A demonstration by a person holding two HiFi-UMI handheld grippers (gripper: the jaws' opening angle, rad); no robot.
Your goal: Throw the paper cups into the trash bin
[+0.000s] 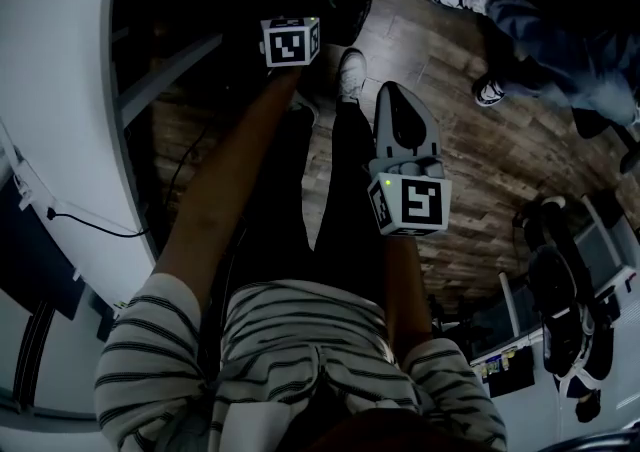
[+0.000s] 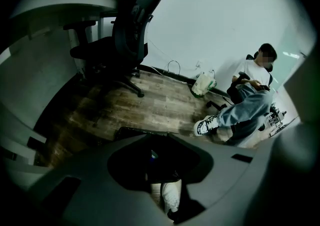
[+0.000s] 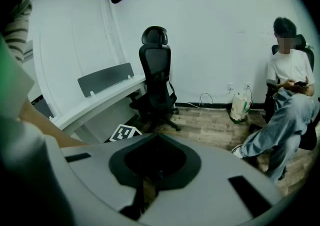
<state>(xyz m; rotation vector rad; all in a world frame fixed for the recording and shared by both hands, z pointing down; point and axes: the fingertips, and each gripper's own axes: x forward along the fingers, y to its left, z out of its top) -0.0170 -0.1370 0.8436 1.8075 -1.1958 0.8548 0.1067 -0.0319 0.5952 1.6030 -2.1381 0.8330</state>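
The left hand-held gripper point(image 2: 160, 137) and the right hand-held gripper point(image 3: 157, 137) hang at arm's length, pointing at the floor point(image 2: 160, 102).
Each has its jaws drawn together with nothing between them. The wearer's shoe point(image 1: 350, 73) lies just below. No view shows the cups or the bin. A chair point(image 3: 156, 70) stands at the curved worktop point(image 3: 95, 102). A seated person point(image 3: 287, 95) stretches both legs across the floor, with a bag point(image 3: 240, 105) beside them at the wall.
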